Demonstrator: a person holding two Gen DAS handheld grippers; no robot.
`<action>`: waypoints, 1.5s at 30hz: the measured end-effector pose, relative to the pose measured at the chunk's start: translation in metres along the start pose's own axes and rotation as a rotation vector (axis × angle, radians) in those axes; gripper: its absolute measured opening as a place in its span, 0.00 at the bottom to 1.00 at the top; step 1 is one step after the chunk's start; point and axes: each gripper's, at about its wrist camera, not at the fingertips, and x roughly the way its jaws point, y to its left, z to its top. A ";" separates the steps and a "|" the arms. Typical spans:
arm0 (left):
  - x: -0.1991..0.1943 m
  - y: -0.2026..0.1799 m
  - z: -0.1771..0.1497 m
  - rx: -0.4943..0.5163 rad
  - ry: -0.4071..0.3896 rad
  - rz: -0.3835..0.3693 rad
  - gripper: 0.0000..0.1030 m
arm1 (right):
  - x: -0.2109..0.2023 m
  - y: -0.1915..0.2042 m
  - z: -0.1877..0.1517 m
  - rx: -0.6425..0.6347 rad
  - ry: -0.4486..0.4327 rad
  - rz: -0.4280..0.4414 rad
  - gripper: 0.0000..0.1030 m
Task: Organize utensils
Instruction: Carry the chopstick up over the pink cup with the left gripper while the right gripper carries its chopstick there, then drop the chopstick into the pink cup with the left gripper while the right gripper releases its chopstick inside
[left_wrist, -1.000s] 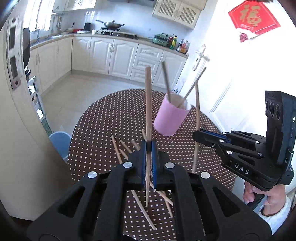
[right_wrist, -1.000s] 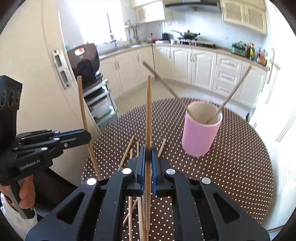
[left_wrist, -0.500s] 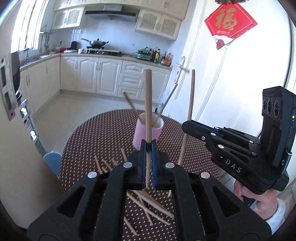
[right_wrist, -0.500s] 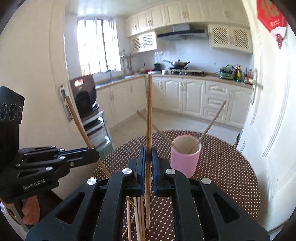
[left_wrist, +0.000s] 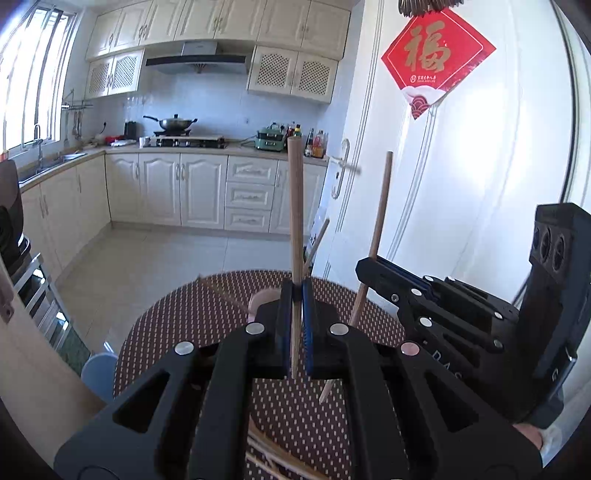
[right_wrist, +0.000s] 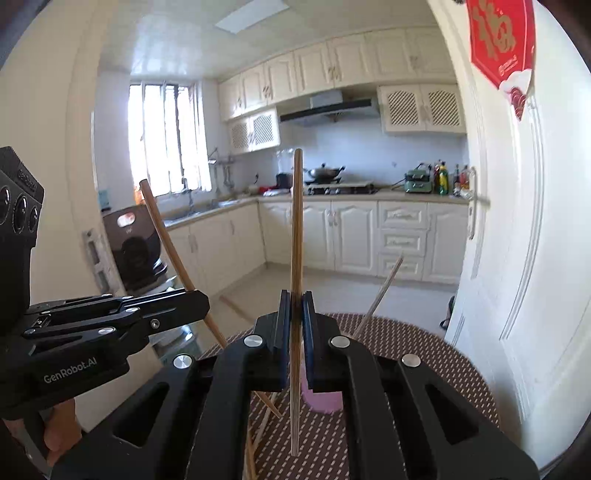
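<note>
My left gripper (left_wrist: 295, 291) is shut on a wooden chopstick (left_wrist: 294, 221) that stands upright. My right gripper (right_wrist: 295, 299) is shut on another upright chopstick (right_wrist: 296, 240). Each gripper shows in the other's view: the right one (left_wrist: 373, 266) at the right with its chopstick (left_wrist: 378, 229), the left one (right_wrist: 199, 299) at the left with its tilted chopstick (right_wrist: 166, 236). The pink cup (right_wrist: 321, 400) is mostly hidden behind my fingers; a chopstick (right_wrist: 380, 291) leans out of it. In the left wrist view only its rim (left_wrist: 264, 297) shows. Both grippers are held above the table.
The round table has a brown dotted cloth (left_wrist: 192, 317). Loose chopsticks (left_wrist: 273, 458) lie on it near the bottom edge of the view. A white door (left_wrist: 461, 184) stands close on the right. A blue bin (left_wrist: 98, 373) sits on the floor at the left.
Both grippers have lifted and tilted up with their chopsticks. The cup and table have dropped low in both views, and the cup is now largely hidden behind the fingers.
</note>
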 end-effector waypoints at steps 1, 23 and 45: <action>0.004 0.000 0.003 -0.002 -0.005 0.001 0.06 | 0.002 -0.002 0.002 0.005 -0.019 -0.012 0.05; 0.098 0.024 0.001 0.010 -0.026 0.043 0.06 | 0.051 -0.030 0.010 0.045 -0.179 -0.141 0.05; 0.109 0.030 -0.019 -0.013 0.064 0.071 0.07 | 0.075 -0.044 -0.026 0.076 -0.054 -0.107 0.05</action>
